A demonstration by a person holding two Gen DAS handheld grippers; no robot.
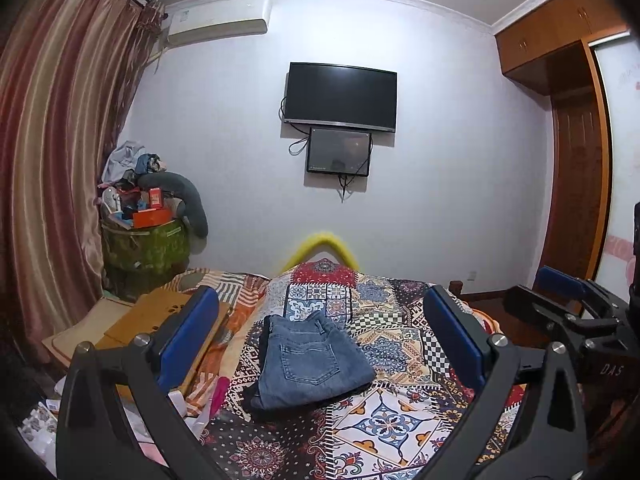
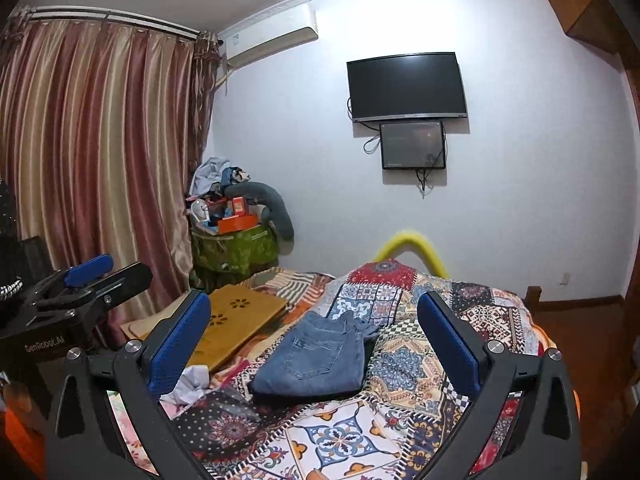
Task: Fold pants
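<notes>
From the left wrist view, the folded jeans (image 1: 310, 360) are lying on the patchwork bedspread (image 1: 400, 416), framed between the blue pads of the left tongs (image 1: 320, 344) but farther out, apart from them. These tongs are standing spread wide, gripping nothing, hovering level over the near end of the bed. At the right edge the right tongs (image 1: 560, 296) are showing from the side, with white letters "DAS" on the black body.

From the right wrist view, the jeans (image 2: 316, 356) are sitting ahead of the right tongs (image 2: 316, 344), slightly left of centre, clear of both pads. These tongs are also gaping wide and empty, held level above the bedspread (image 2: 400, 360). At the left the left tongs (image 2: 92, 276) are carrying the lettering "GenRobot.AI".
</notes>
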